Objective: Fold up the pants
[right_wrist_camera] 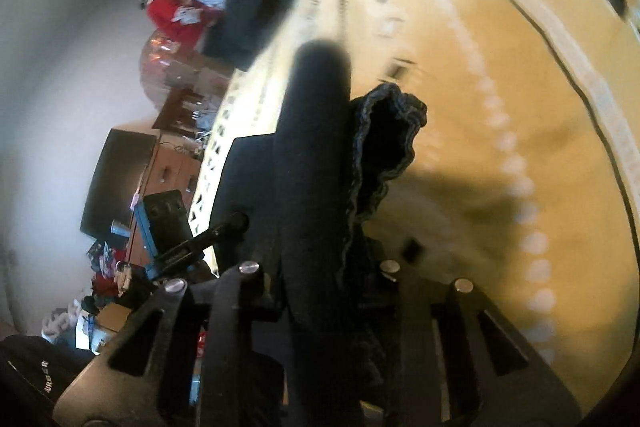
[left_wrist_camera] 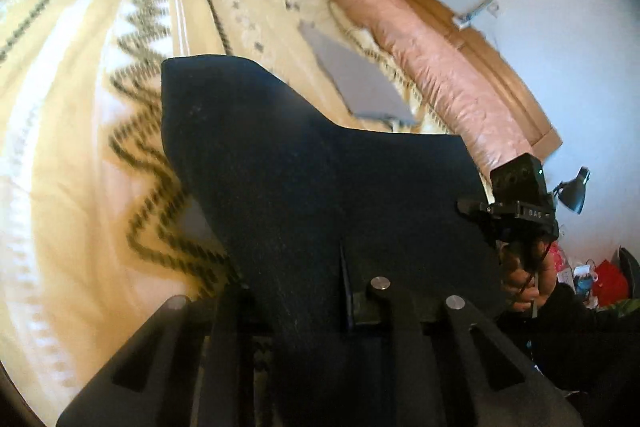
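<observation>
Pants: dark pants [left_wrist_camera: 304, 179] spread across the centre of the left wrist view, lifted above the bed [left_wrist_camera: 80, 131].
Left gripper: left gripper [left_wrist_camera: 320, 291] at lower centre, jaws narrow, clamped on the fabric.
Right gripper: right gripper [right_wrist_camera: 320, 275] narrow too, pinching a bunched, ruffled edge of the pants.
Bedspread: cream blanket [right_wrist_camera: 500, 107] with dark zigzag stripes.

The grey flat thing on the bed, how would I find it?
Look at the big yellow blanket with zigzag stripes. Between the dark pants and the long pink cushion lies the flat grey sheet, the only plain, pale grey thing there.
</observation>
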